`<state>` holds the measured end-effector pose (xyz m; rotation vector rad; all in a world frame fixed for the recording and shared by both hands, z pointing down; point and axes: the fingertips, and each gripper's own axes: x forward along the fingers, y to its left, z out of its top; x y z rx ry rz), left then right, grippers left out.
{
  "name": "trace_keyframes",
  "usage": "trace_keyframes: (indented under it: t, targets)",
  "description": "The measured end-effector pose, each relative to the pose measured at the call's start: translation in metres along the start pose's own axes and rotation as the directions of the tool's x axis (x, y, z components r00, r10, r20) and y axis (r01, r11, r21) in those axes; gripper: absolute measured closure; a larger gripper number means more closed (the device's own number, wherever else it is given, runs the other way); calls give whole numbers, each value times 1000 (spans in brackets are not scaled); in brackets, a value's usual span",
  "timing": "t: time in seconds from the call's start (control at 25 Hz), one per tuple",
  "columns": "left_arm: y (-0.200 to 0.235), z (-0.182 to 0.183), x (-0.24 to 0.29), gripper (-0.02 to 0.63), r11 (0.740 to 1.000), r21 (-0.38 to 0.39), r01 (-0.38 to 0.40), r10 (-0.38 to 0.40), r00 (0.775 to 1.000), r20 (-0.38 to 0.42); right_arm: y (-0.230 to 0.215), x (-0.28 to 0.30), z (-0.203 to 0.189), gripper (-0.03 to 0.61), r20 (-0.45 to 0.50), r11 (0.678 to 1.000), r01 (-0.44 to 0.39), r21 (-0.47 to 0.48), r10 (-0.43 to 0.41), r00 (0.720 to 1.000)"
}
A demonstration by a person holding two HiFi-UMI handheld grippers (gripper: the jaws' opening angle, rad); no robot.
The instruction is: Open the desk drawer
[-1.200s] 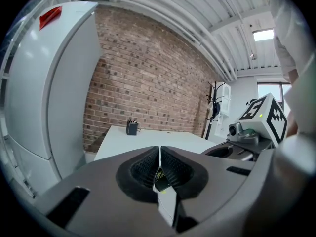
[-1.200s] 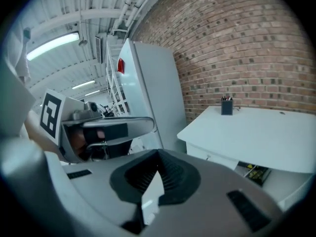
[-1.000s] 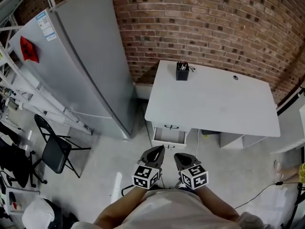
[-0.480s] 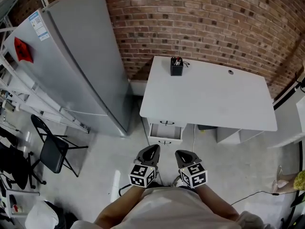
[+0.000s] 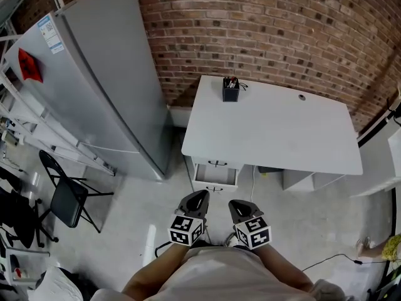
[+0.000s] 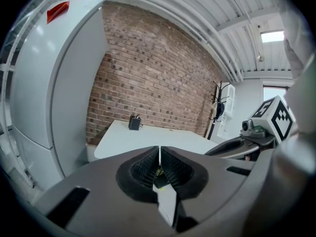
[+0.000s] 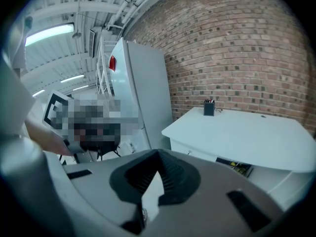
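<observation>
A white desk point(image 5: 276, 127) stands against the brick wall. Below its left end a drawer point(image 5: 215, 177) sticks out a little, with a second drawer front and handle above it. My left gripper point(image 5: 202, 196) and right gripper point(image 5: 234, 204) hover side by side over the floor, just short of the drawer and apart from it. Both are shut with nothing between the jaws. In the left gripper view the pads meet at the left gripper point(image 6: 159, 154), with the desk point(image 6: 148, 139) beyond. The right gripper point(image 7: 157, 158) looks past its closed jaws at the desk point(image 7: 242, 130).
A black pen holder point(image 5: 230, 89) stands at the desk's far left corner. A tall grey fridge point(image 5: 94, 80) stands left of the desk. A black folding chair point(image 5: 66, 196) is at the left. Cables lie on the concrete floor point(image 5: 326, 231).
The head view has shifted, so the desk now sits a little higher and further left in the picture. Both grippers stay shut, side by side, in nearly the same place.
</observation>
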<state>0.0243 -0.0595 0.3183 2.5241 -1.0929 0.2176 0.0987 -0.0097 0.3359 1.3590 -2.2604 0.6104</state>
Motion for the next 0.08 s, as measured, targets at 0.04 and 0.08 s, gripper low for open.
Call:
trace_keyframes:
  t: [0.04,0.08]
  targets:
    - [0,2,1,595,1000,2,1,-1,1000,3,-1,0,1,562,2,1000,2,0,-2,1000]
    - [0,4,2,595,1000,4,2,-2,1000,6,-2,0,2,563,4,1000,3,0,-3,1000]
